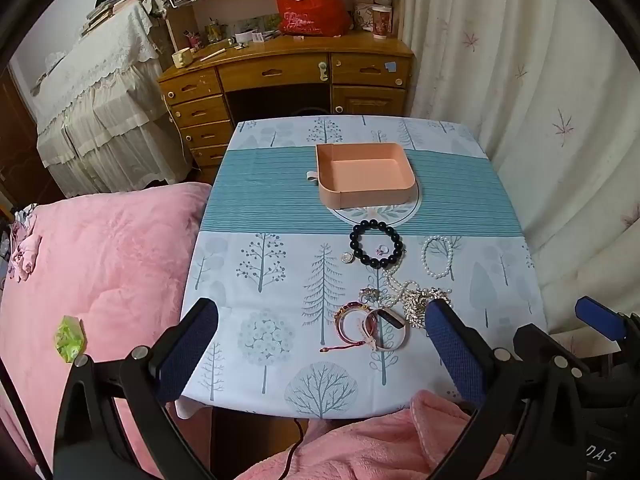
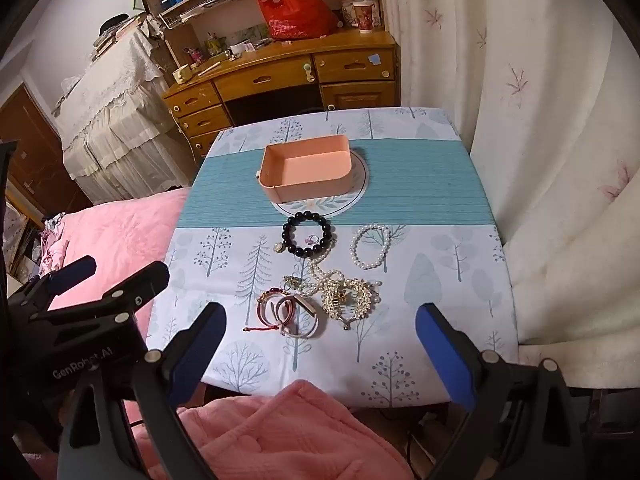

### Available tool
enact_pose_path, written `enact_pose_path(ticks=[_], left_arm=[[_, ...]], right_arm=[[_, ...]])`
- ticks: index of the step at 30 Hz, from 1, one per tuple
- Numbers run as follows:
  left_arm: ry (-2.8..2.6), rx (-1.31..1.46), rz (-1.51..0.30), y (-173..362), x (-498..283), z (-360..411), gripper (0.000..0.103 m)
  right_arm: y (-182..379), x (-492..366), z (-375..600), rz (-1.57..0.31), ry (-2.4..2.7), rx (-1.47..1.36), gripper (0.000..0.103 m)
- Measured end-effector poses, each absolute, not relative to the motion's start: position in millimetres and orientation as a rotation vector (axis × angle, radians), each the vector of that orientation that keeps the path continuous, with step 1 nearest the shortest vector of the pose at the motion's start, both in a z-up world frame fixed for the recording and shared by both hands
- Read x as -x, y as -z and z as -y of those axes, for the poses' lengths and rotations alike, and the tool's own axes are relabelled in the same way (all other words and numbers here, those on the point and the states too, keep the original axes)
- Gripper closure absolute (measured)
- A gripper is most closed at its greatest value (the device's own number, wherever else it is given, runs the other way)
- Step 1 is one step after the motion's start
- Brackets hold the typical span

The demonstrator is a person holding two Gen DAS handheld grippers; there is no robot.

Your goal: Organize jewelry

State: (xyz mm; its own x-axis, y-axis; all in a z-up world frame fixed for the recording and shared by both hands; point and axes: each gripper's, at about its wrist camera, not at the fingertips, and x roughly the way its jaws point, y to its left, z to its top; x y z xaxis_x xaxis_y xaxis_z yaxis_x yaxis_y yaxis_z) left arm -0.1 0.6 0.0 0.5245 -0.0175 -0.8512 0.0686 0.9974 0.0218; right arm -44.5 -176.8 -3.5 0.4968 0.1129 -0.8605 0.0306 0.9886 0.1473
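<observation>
A: Spread over the whole top, a tree-print tablecloth (image 1: 280,264) with a teal striped band across the middle.

B: Bigger than any jewelry: both tools. Left gripper (image 1: 322,354) held low over the near edge, blue-padded fingers (image 1: 192,344) spread wide, gripping nothing. Right gripper (image 2: 320,350) likewise wide apart, hovering near the front edge, clamping nothing.

A: Then the pink tray (image 1: 365,174), sitting on the teal band toward the far side, nothing visible inside.

B: Just near of the tray, a black bead bracelet (image 1: 376,243). To its right and apart, a pearl bracelet (image 1: 438,257).

A: Nearer still, a tangle of pearl strand and gold chain (image 2: 348,292), touching the black beads at its far end.

B: Left of that tangle, overlapping bangles (image 1: 370,326) with a red cord trailing left.

A: Smallest: a little ring (image 1: 382,249) lying inside the black loop, and a round pendant (image 1: 346,257) just left of the loop.
</observation>
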Motion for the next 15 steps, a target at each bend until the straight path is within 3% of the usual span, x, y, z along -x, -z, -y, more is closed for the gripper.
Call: enact_pose_path(ticks=[15], left_arm=[[0.05, -0.061, -1.018, 2.5, -5.4, 2.9, 0.001]], right_arm=[[7.6, 48.3, 167.8, -1.059, -0.04, -0.146, 0.007]])
